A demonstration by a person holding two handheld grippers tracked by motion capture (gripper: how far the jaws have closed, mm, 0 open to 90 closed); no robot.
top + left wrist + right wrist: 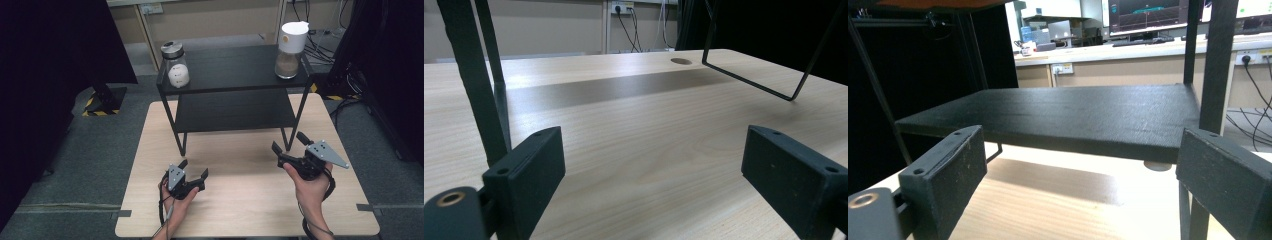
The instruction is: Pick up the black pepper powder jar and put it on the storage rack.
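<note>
A black two-tier metal shelf [235,67] stands at the back of the wooden table [240,210]. On its top tier sit a glass jar with a metal lid [175,65] at the left and a white-lidded jar of brownish powder [290,50] at the right. My left gripper [194,168] rests low over the table's front left, open, with nothing between its jaws. My right gripper [289,142] hovers by the shelf's front right leg, open and empty. In the right gripper view the shelf's lower tier [1073,117] lies straight ahead beyond the pads [948,170].
The shelf's thin legs [474,75] stand close to the left gripper, and a wire foot loop [769,90] rests on the table farther off. Dark curtains hang on both sides. Cables trail on the floor at the back right.
</note>
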